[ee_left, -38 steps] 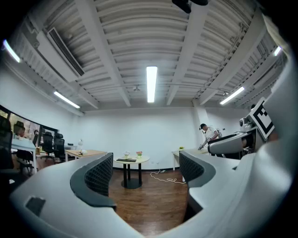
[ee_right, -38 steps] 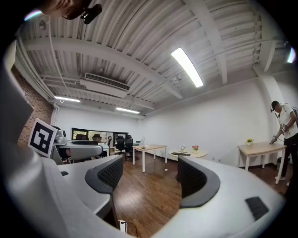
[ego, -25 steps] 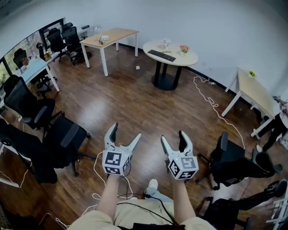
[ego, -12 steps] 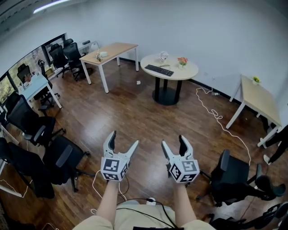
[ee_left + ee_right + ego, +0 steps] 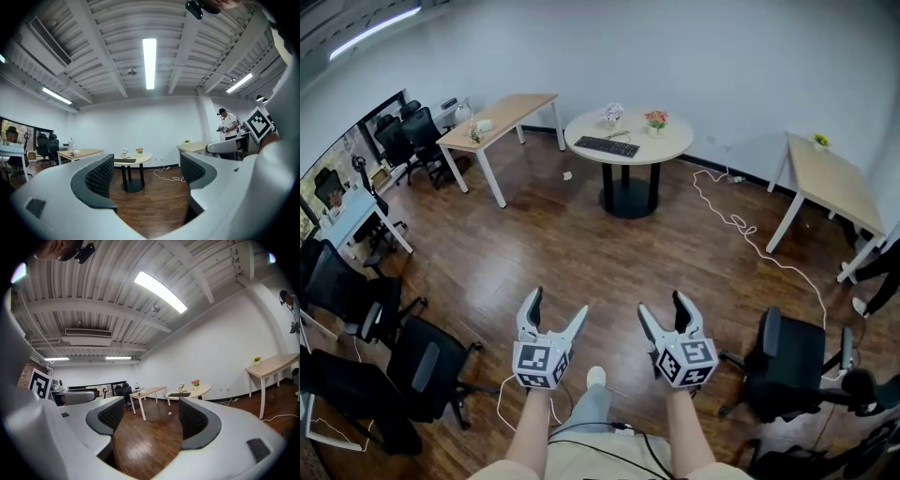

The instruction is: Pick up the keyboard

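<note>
Black keyboard (image 5: 607,146) well beyond left tongs (image 5: 558,302)

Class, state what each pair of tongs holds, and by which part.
Nothing: the left tongs and the right tongs are open and empty; the keyboard lies on the round table.

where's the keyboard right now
In the head view the keyboard lies on the round table across the room, upper middle, on the table's left half, with a small flower pot behind it to the right.
</note>
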Demonstrator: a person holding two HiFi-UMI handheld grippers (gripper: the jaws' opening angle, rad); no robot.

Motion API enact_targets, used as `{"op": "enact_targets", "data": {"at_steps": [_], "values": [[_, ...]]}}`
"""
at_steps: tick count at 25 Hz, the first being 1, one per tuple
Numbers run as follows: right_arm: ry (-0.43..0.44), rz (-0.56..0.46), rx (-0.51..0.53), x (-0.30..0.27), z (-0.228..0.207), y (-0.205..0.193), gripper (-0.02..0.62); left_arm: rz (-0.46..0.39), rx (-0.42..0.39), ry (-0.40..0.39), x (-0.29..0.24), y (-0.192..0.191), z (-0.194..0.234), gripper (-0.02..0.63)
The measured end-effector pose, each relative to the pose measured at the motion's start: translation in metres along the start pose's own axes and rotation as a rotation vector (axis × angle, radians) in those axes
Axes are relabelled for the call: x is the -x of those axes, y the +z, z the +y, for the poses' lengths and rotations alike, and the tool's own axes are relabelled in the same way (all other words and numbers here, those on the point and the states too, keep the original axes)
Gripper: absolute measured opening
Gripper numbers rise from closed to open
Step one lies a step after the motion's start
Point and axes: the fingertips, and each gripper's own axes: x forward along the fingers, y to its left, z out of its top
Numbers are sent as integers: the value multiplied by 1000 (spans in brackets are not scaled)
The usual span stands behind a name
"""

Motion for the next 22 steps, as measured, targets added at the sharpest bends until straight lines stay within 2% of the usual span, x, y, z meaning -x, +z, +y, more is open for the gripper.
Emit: {"op": "enact_targets", "data": {"at_steps": [6,10,14,19,22], "values": [[11,16,60,-99,-16,16,373,-38,-17,-17,-95,0,50,426],[42,-6,110,-186,-6,44,373,-65,-38,-18,-155,21,108,426],[51,-17,135,-264,4,59,373,-93,-16,-6,-200,29,174,426],[53,-8,157,-327,8,51,373,-85,17,-11,-238,14,225,426],[46,23,151,-357,1,45,373,-53,32,-21,-260,-1,240,426]]}}
